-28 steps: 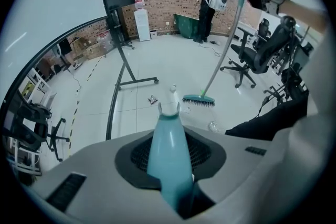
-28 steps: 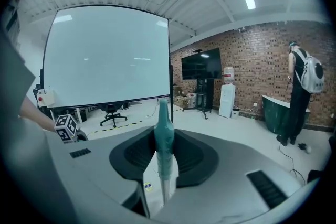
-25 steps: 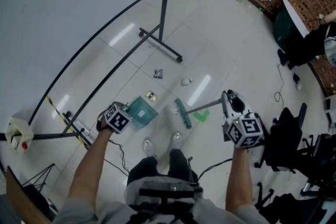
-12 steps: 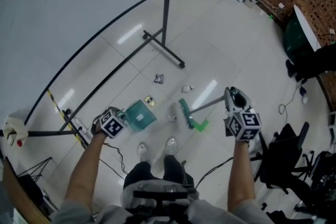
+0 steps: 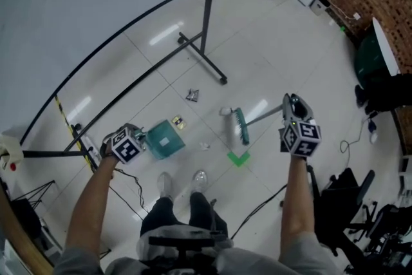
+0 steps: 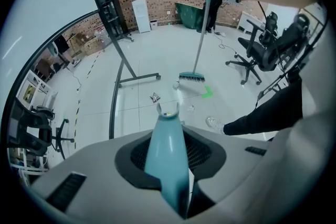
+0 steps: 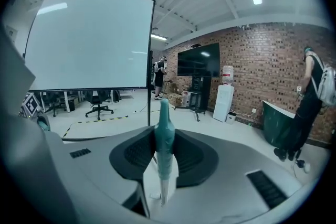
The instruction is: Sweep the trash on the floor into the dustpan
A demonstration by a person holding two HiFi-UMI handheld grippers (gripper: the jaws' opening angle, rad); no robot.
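Note:
My left gripper [image 5: 137,141] is shut on the handle of a teal dustpan [image 5: 162,140], which rests low over the floor by my left foot. In the left gripper view that handle [image 6: 167,157] runs straight out between the jaws. My right gripper [image 5: 290,107] is shut on the grey handle of a broom [image 5: 262,116], and its teal handle end [image 7: 164,136] shows between the jaws. The green brush head [image 5: 240,126] is just right of a white scrap [image 5: 225,111]. A crumpled wrapper [image 5: 192,95], a small yellow scrap [image 5: 177,122] and a pale bit [image 5: 205,145] lie around the pan.
A black stand with a floor bar [image 5: 205,61] rises behind the trash and carries a curved projection screen [image 7: 89,39]. A green tape mark [image 5: 238,158] is on the tiles near my shoes [image 5: 199,180]. Office chairs [image 5: 351,199] and cables crowd the right side; a person [image 7: 310,97] stands by the brick wall.
The broom head has swung away from my feet, off the green tape mark, up to the white scrap. My left gripper and the dustpan have drifted a little to the left.

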